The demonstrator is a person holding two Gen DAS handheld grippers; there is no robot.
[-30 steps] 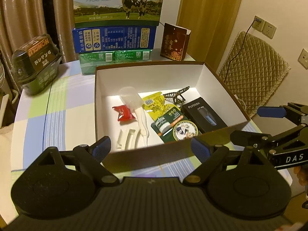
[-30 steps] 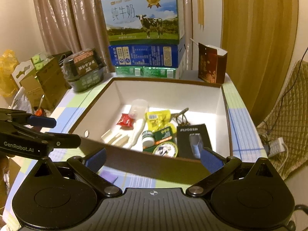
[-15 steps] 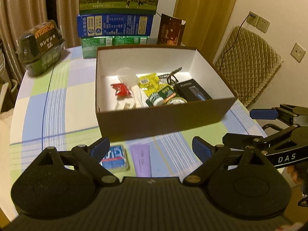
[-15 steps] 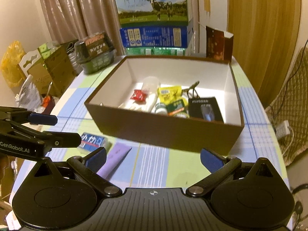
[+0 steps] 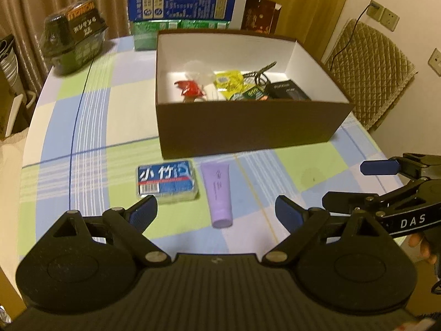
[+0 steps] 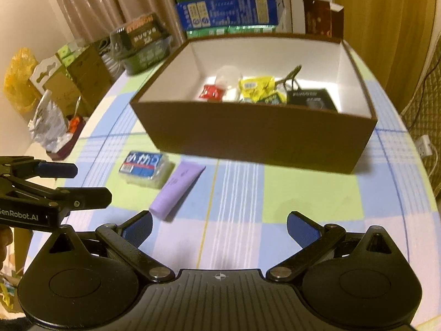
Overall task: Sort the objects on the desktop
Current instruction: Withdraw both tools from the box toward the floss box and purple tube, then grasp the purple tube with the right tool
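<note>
On the checked tablecloth (image 5: 91, 127), a brown cardboard box (image 5: 248, 127) with a white interior stands at 12 o'clock from both grippers. Inside it lie a red packet (image 5: 190, 88), a yellow sachet (image 5: 230, 81), a dark hair claw (image 5: 259, 73) and a black carton (image 5: 288, 92), crowded toward the near wall, which hides their lower parts. Outside the box, near its front wall, a blue-labelled sponge pack (image 5: 166, 183) and a lilac tube (image 5: 217, 193) lie just beside each other, the pack at 9 o'clock of the tube; whether they touch cannot be told. Left gripper (image 5: 216, 211): jaws spread wide, holding nothing, with the pack at 11 o'clock and the tube's cap end between the fingertips' line of sight. Right gripper (image 6: 219, 224): jaws likewise spread and unloaded, the tube (image 6: 177, 189) at 10 o'clock, the pack (image 6: 144, 169) beyond it. Behind the box, stacked milk cartons (image 5: 182, 5) and a dark wrapped package (image 5: 75, 34) stand at the table's far edge.
</note>
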